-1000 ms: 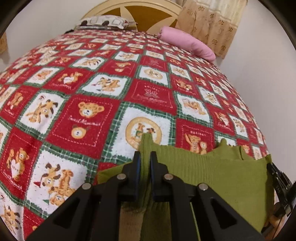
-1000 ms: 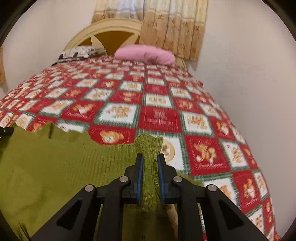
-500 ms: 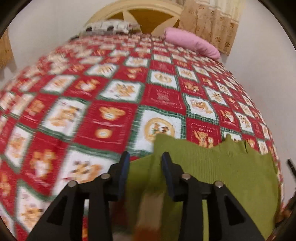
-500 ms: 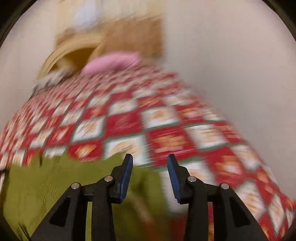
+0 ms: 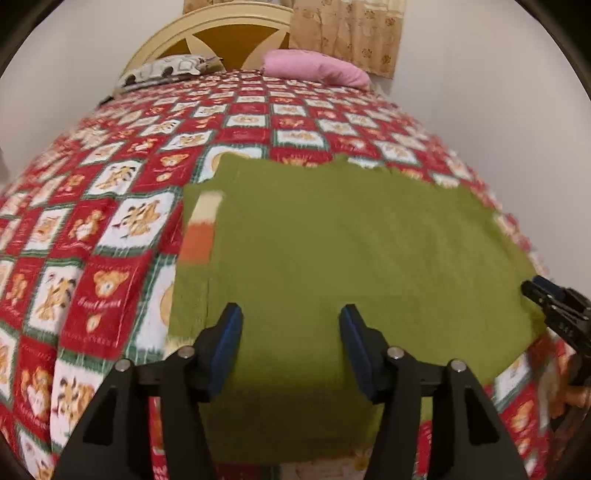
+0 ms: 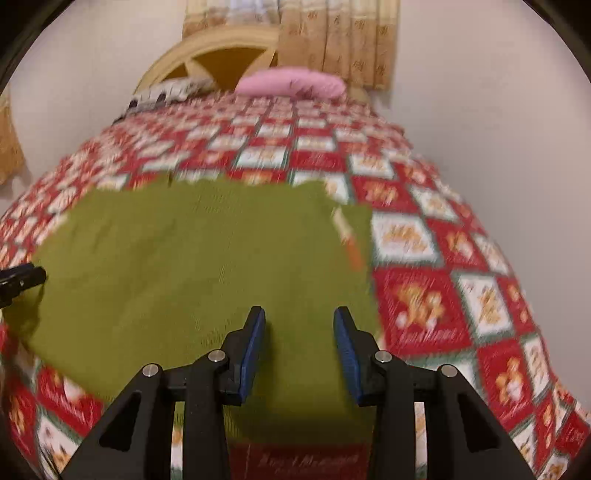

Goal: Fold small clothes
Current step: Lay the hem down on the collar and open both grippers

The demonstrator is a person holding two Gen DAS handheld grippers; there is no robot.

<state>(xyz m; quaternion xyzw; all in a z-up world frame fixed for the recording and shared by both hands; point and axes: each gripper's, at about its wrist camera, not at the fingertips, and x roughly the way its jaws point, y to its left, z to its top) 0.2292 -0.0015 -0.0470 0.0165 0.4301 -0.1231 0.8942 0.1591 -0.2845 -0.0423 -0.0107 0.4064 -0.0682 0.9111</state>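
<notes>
A green knit garment lies flat on the bed, folded into a rough rectangle, with an orange and cream striped patch showing at its left edge. It also shows in the right wrist view, with the stripe at its right edge. My left gripper is open and empty over the garment's near left part. My right gripper is open and empty over its near right part. The right gripper's tip shows at the right edge of the left wrist view.
The bed carries a red, white and green teddy-bear quilt. A pink pillow and a patterned pillow lie at the cream headboard. A white wall runs close along the bed's right side.
Both grippers were shut on the green garment's edges one second ago. They have let go, opened wide and pulled back, and the garment now lies flat on the quilt.
</notes>
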